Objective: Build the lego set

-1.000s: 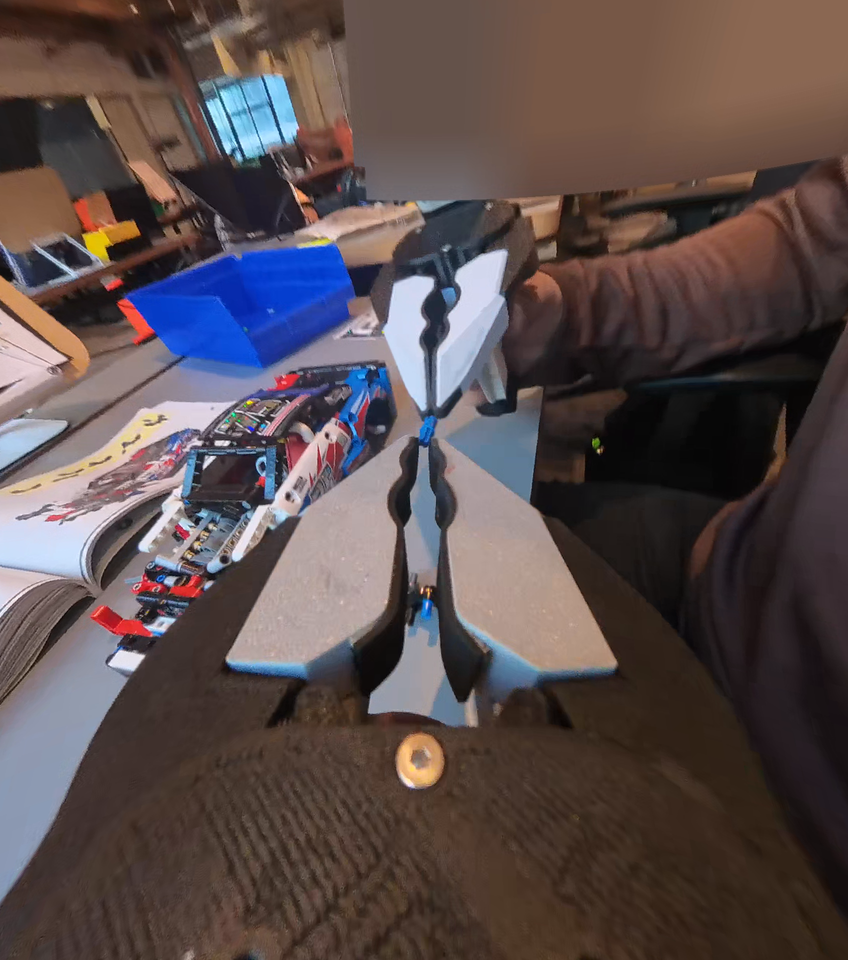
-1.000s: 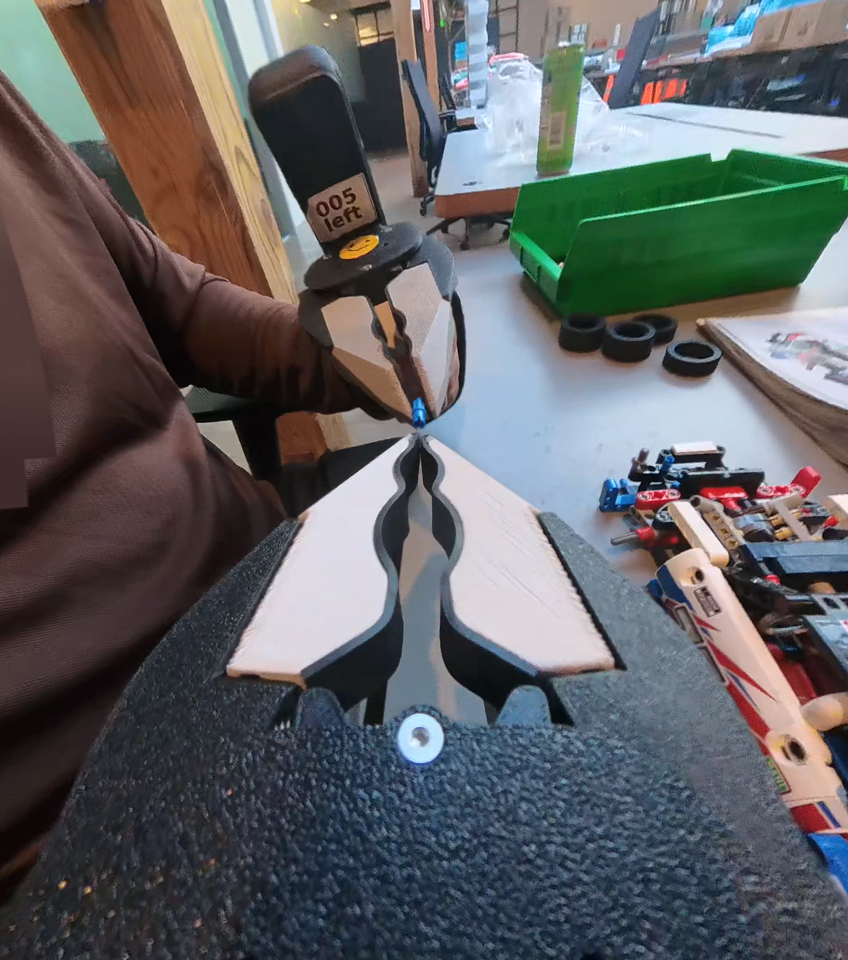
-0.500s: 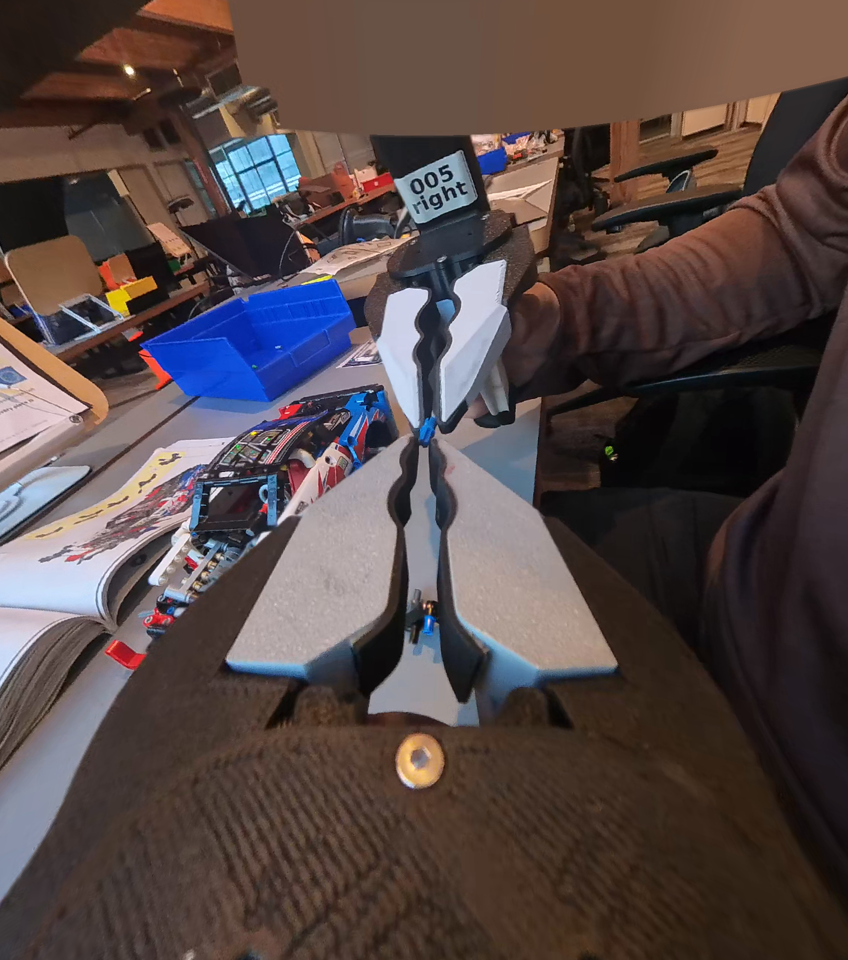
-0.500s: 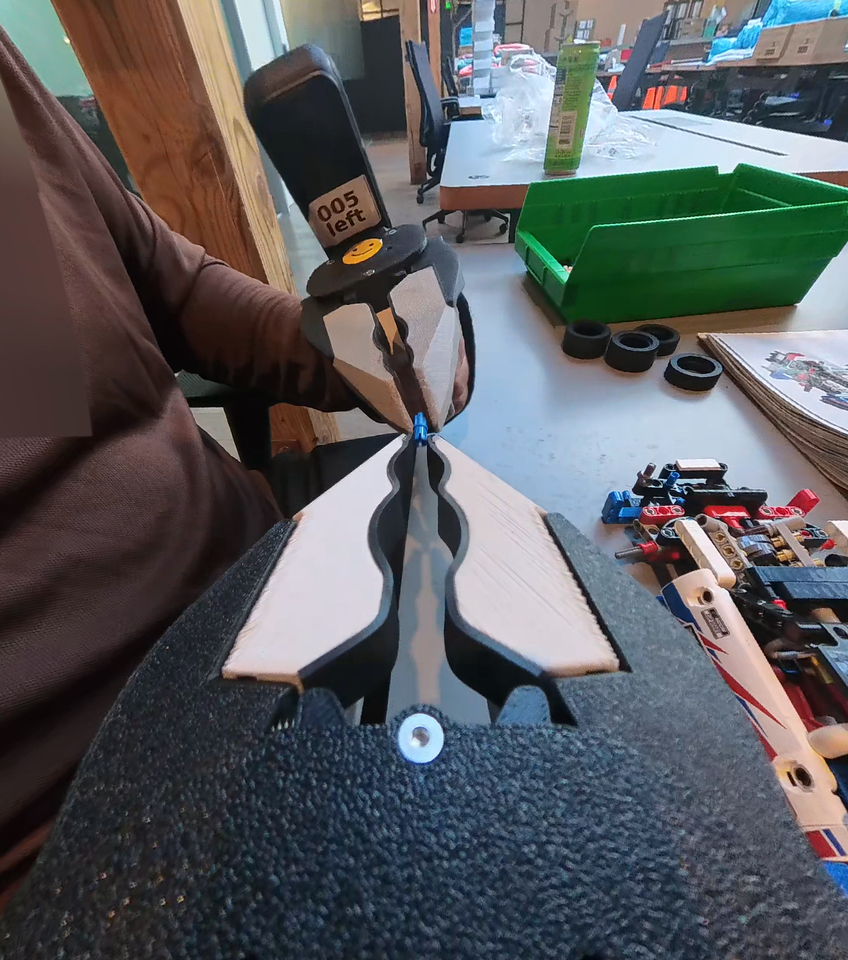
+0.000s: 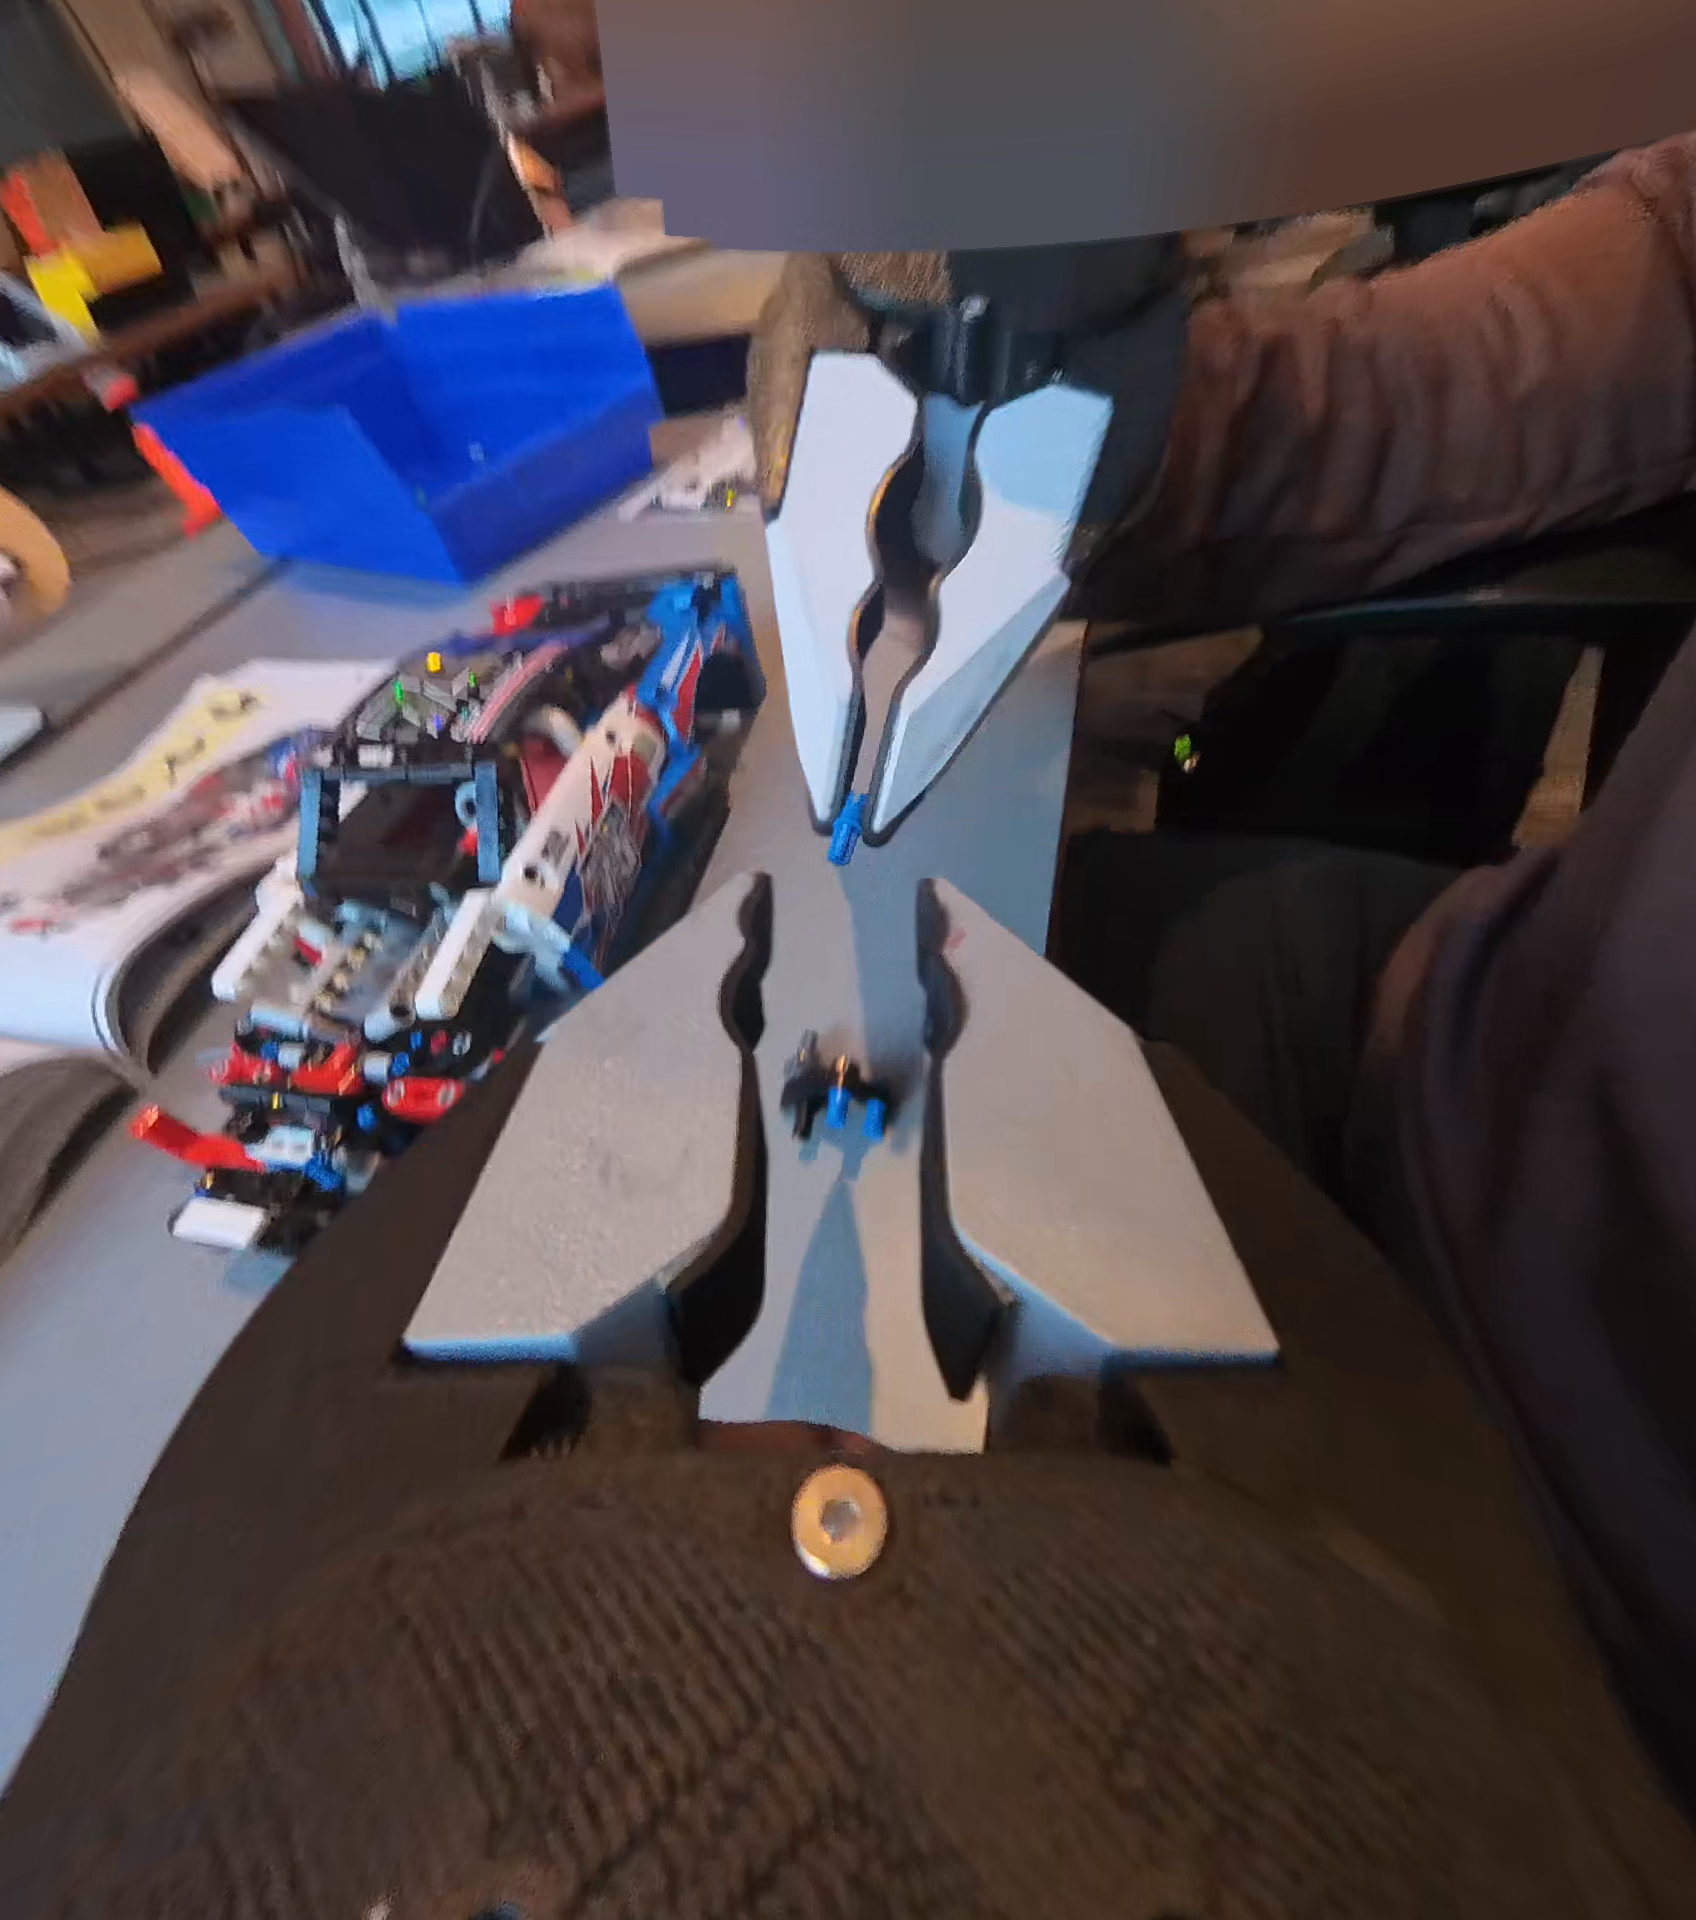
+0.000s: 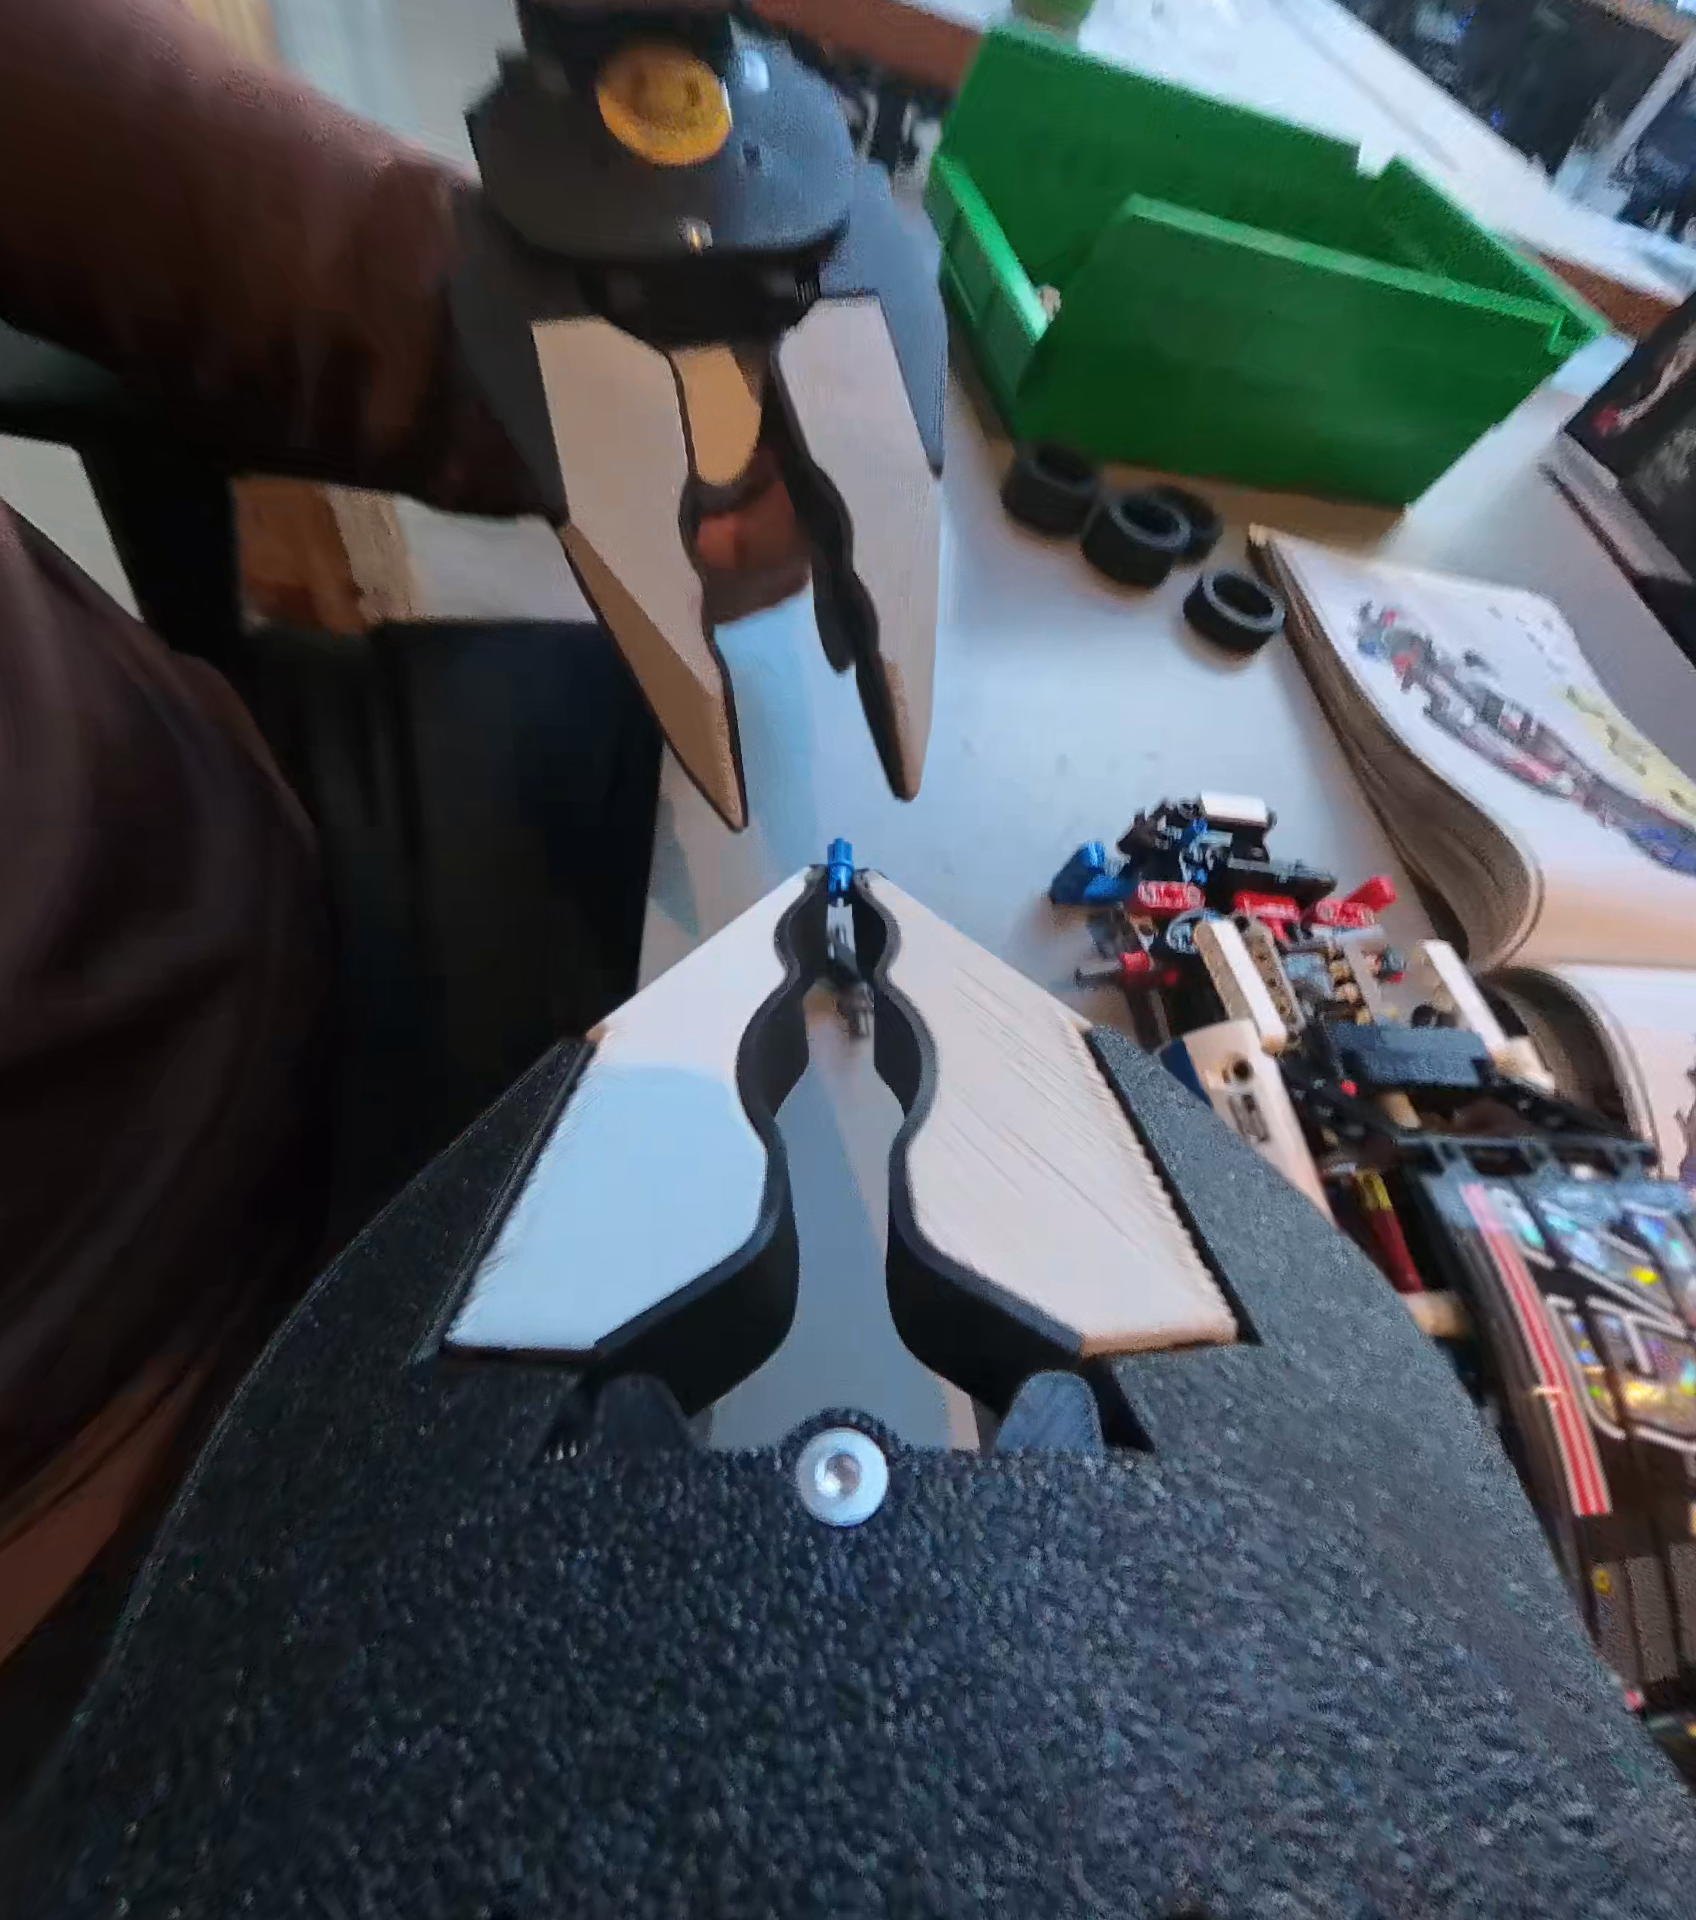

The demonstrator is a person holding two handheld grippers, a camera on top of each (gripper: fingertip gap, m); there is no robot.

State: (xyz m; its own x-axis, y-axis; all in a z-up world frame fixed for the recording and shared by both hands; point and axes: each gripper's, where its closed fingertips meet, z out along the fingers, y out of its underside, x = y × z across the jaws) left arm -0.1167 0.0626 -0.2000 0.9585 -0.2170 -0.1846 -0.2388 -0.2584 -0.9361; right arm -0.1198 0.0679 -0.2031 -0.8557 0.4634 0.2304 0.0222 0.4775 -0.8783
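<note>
Workshop benches and bins blur behind a grey table [image 5: 23, 1475]. Above it the right gripper [image 6: 839, 878] is closed on a small blue pin [image 6: 838, 864] that juts from its tips. Just ahead of those tips the left gripper [image 5: 842, 894] gapes wide and holds nothing. Below its jaws a few loose pieces [image 5: 836, 1086] lie on the table; the half-built car [image 5: 501, 831] sits to its left, beside the manual [image 5: 75, 831]. The step looks like a pin handover. Next, the right gripper likely must carry the pin to its hole in the car and press it in squarely.
</note>
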